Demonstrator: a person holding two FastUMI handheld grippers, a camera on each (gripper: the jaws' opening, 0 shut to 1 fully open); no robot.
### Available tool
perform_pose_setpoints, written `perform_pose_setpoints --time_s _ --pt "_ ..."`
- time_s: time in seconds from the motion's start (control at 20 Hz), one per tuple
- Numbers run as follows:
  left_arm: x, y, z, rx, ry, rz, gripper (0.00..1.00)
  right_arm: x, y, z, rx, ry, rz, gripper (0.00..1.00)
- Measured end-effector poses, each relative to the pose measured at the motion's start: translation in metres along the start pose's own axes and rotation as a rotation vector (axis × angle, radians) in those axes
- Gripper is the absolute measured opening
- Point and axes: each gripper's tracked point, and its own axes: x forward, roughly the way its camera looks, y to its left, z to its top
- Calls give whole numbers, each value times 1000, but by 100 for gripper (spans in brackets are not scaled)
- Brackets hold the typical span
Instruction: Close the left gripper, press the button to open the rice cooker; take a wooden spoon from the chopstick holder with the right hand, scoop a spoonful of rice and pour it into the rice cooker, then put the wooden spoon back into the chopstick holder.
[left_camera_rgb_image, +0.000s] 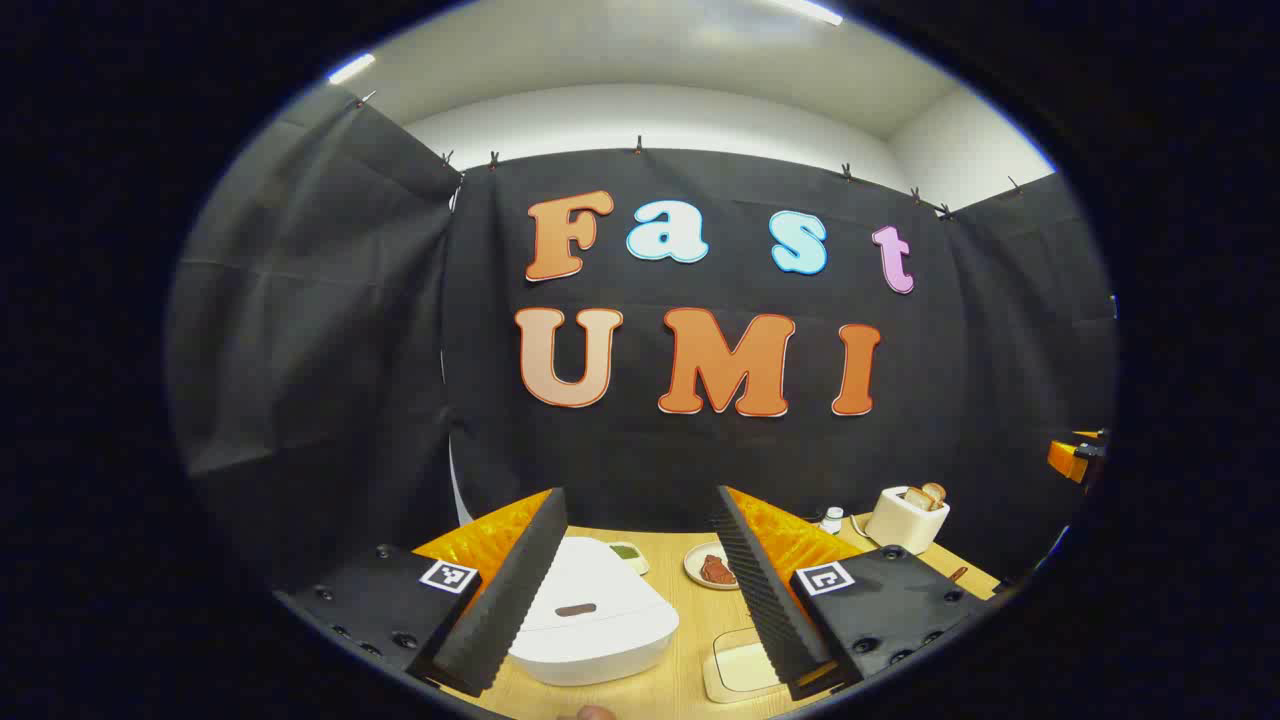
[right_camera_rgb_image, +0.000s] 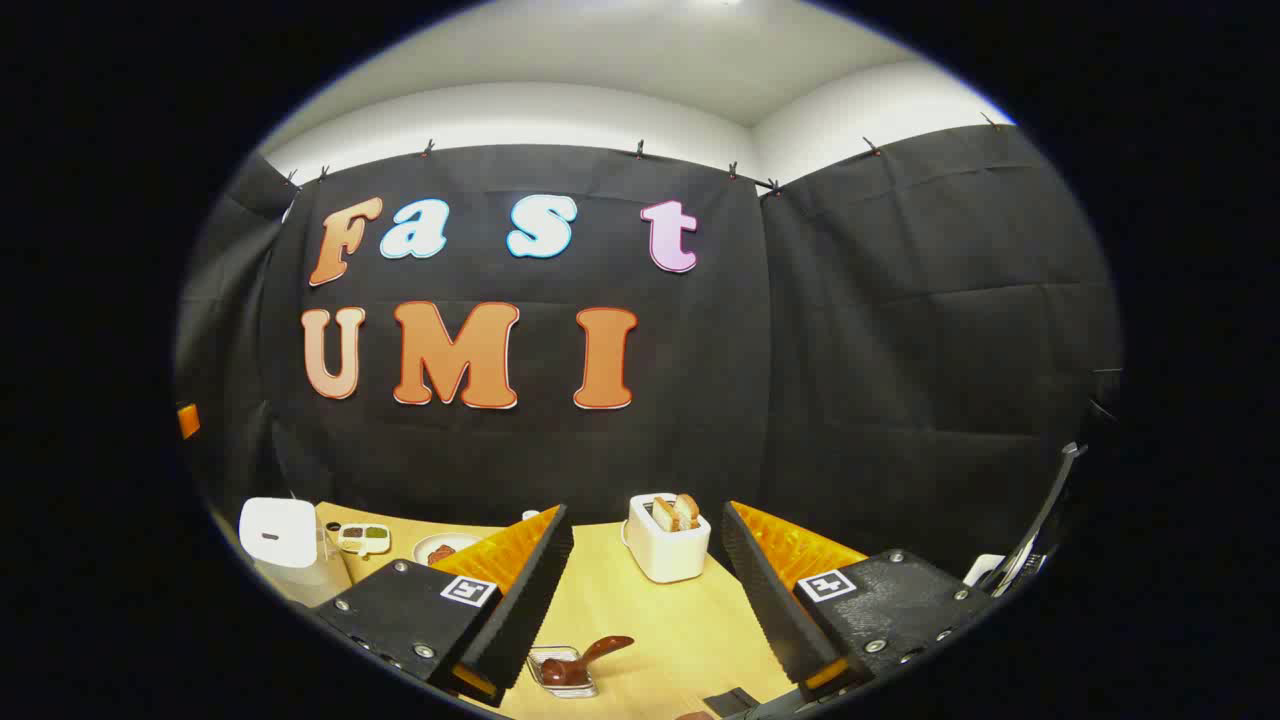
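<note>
Both grippers hang above the wooden table (right_camera_rgb_image: 640, 610) with jaws spread wide and nothing between them — the left gripper (left_camera_rgb_image: 640, 590) looks down over the white rice cooker (left_camera_rgb_image: 590, 620), lid shut, its dark button (left_camera_rgb_image: 576, 609) facing up just ahead of the fingers. By my reckoning nothing has started, so the first job is to bring those fingers together, then press straight down on the button with the closed tip, centred so it doesn't skid off the smooth lid. From the right gripper (right_camera_rgb_image: 645, 600), a brown spoon (right_camera_rgb_image: 585, 660) rests in a small clear dish (right_camera_rgb_image: 562, 672) just ahead — whether that's the chopstick holder I can't tell.
</note>
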Motion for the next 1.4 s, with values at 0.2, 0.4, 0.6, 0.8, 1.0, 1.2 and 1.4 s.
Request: perform_pose_setpoints --time_s 0.2,0.4,0.6,0.8,1.0,1.2,1.4 --pt "-6 8 0 -17 -4 31 99 4 2 8 -19 -14 22 94" --pt "-10 21 6 -28 -16 71 100 5 2 15 -30 -24 39 94" --pt "-11 28 13 -32 -34 98 97 4 -3 16 -52 -29 32 94" --pt "-12 31 19 -47 -46 106 100 1 -8 14 -70 -28 26 94" --pt "-14 32 23 -37 -47 108 100 -3 -12 15 -91 -31 19 94" --pt "-19 24 28 -47 -50 74 100 -4 -16 16 -88 -38 15 94" --pt "-23 25 37 18 -71 79 80 -4 -17 17 -86 -46 22 94"
